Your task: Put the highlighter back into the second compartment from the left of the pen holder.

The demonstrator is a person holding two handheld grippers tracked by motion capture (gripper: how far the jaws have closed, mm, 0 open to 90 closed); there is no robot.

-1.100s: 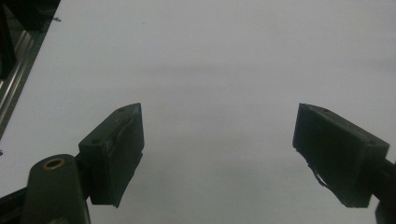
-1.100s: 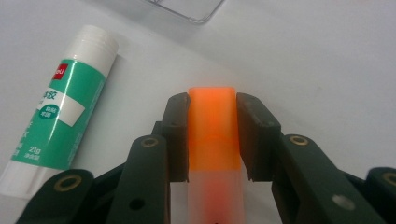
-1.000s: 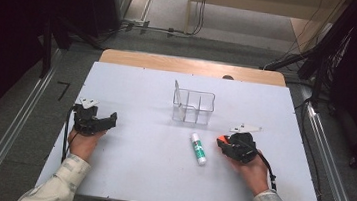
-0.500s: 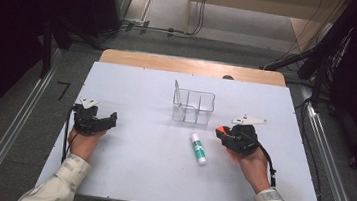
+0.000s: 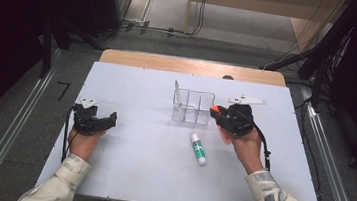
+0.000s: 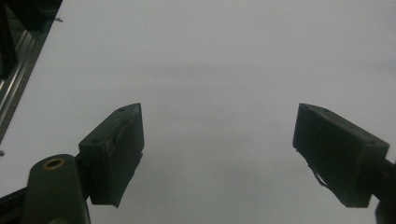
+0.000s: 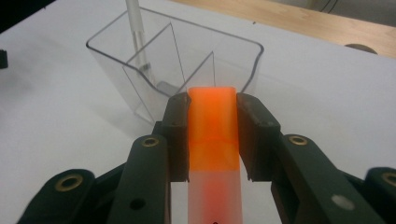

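Note:
My right gripper is shut on a flat marker-like piece with an orange front half and a frosted rear half. In the high view the right gripper holds this orange piece lifted off the table, just right of a clear plastic organiser. The organiser has several compartments, and a white stick leans in its far-left one. A white glue stick with a green label lies on the table below the organiser. My left gripper rests at the table's left, jaws open over bare white surface.
The white table ends in a wooden strip at the far side. Metal rails run along the floor on both sides. Dark equipment and cables stand beyond the far edge.
The right gripper has risen off the table with the orange piece and moved up toward the organiser's right side. The left gripper has stayed put.

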